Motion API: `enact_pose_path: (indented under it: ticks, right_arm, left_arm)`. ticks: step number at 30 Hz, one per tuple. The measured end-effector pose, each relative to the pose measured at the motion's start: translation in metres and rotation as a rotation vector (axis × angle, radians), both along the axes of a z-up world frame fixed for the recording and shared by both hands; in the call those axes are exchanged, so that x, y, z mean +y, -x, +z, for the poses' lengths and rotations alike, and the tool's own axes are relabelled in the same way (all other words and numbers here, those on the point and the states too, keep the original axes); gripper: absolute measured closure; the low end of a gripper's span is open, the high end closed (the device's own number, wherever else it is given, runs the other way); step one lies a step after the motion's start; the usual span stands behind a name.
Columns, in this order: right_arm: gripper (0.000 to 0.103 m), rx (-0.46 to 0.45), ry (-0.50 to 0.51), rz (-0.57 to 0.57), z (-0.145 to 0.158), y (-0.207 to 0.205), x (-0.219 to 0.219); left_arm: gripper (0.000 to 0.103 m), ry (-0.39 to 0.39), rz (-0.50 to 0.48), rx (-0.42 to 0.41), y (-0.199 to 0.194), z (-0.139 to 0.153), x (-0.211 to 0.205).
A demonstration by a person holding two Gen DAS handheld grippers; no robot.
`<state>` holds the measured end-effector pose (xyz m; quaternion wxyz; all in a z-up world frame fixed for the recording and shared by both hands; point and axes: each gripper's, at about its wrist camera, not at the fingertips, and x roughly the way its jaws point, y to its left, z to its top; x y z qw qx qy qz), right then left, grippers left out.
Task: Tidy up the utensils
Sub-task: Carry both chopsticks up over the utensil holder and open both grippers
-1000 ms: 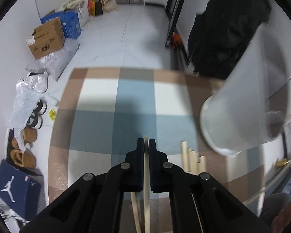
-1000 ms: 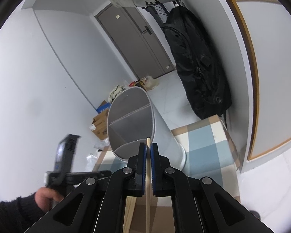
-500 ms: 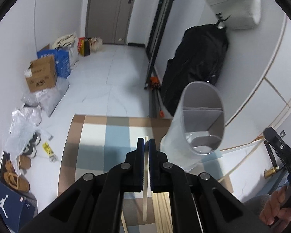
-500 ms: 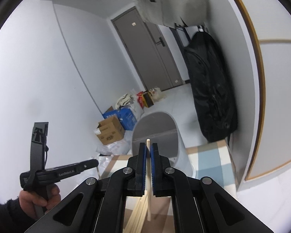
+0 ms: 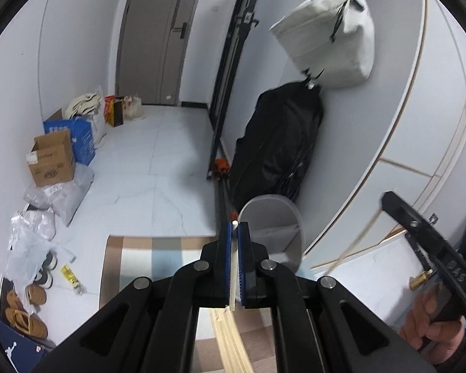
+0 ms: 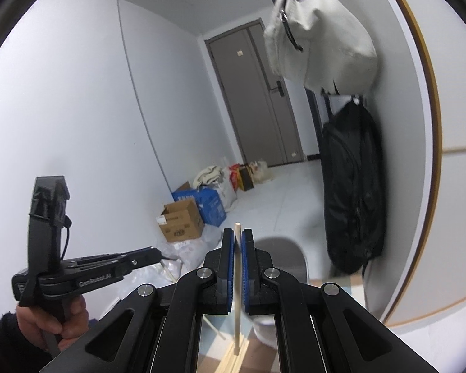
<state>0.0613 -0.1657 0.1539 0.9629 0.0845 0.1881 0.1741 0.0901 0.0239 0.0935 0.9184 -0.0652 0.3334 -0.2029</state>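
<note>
My left gripper (image 5: pixel 234 227) is shut on a pale wooden chopstick (image 5: pixel 233 267) that runs down between its blue pads. My right gripper (image 6: pixel 238 234) is shut on another wooden chopstick (image 6: pixel 237 279), whose tip sticks up past the pads. A white divided utensil holder (image 5: pixel 275 233) stands just behind and right of the left fingertips; it also shows behind the right gripper (image 6: pixel 287 255). Several more chopsticks (image 5: pixel 233 342) lie on the checked cloth below. The right gripper's body shows in the left wrist view (image 5: pixel 419 236), and the left gripper's body in the right wrist view (image 6: pixel 93 273).
A checked blue, white and brown cloth (image 5: pixel 133 255) covers the table. Beyond are a white tiled floor, a cardboard box (image 5: pixel 51 161), plastic bags, shoes (image 5: pixel 28 307), a black bag (image 5: pixel 273 149) and a white hanging bag (image 5: pixel 329 40) by the wall.
Both grippers have tilted upward, so the views swing from the table toward the room. The utensil holder has dropped lower and smaller in both views. Both stay shut on their chopsticks.
</note>
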Motion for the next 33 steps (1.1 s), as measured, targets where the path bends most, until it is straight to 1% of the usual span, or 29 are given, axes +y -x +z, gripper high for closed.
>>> enact_pose_path:
  ticks: [6, 8, 10, 14, 17, 19, 20, 22, 28, 30, 33]
  right_arm:
    - [0.099, -0.044, 0.036, 0.025, 0.039, -0.02, 0.002]
    - [0.099, -0.043, 0.044, 0.026, 0.047, -0.027, 0.002]
    - [0.099, -0.043, 0.053, 0.021, 0.052, -0.038, 0.0]
    - [0.099, -0.052, 0.082, 0.004, 0.06, -0.061, -0.005]
    - [0.099, -0.053, 0.108, -0.006, 0.059, -0.077, -0.007]
    - [0.099, -0.054, 0.12, -0.012, 0.057, -0.085, -0.008]
    - [0.099, -0.054, 0.127, -0.016, 0.055, -0.089, -0.008]
    - [0.099, -0.06, 0.141, -0.024, 0.052, -0.095, -0.008]
    - [0.099, -0.056, 0.157, -0.023, 0.034, -0.114, -0.006]
    - [0.099, -0.051, 0.162, -0.017, 0.026, -0.118, -0.006]
    - [0.099, -0.033, 0.161, -0.004, 0.016, -0.124, -0.007]
  left_arm:
    - [0.103, 0.003, -0.049, -0.074, -0.006, 0.035, -0.011]
    - [0.103, 0.0, -0.07, -0.105, -0.013, 0.048, -0.019]
    - [0.103, -0.004, -0.081, -0.121, -0.022, 0.054, -0.027]
    - [0.103, -0.001, -0.089, -0.123, -0.039, 0.053, -0.036]
    - [0.103, -0.017, -0.093, -0.119, -0.049, 0.047, -0.046]
    - [0.103, -0.021, -0.1, -0.098, -0.058, 0.039, -0.052]
    - [0.103, -0.02, -0.103, -0.095, -0.057, 0.04, -0.053]
    - [0.103, -0.029, -0.109, -0.088, -0.061, 0.033, -0.056]
    - [0.103, -0.031, -0.121, -0.061, -0.076, 0.019, -0.057]
    - [0.103, -0.023, -0.136, -0.04, -0.08, 0.019, -0.061]
    - [0.103, -0.028, -0.155, -0.042, -0.082, 0.013, -0.065]
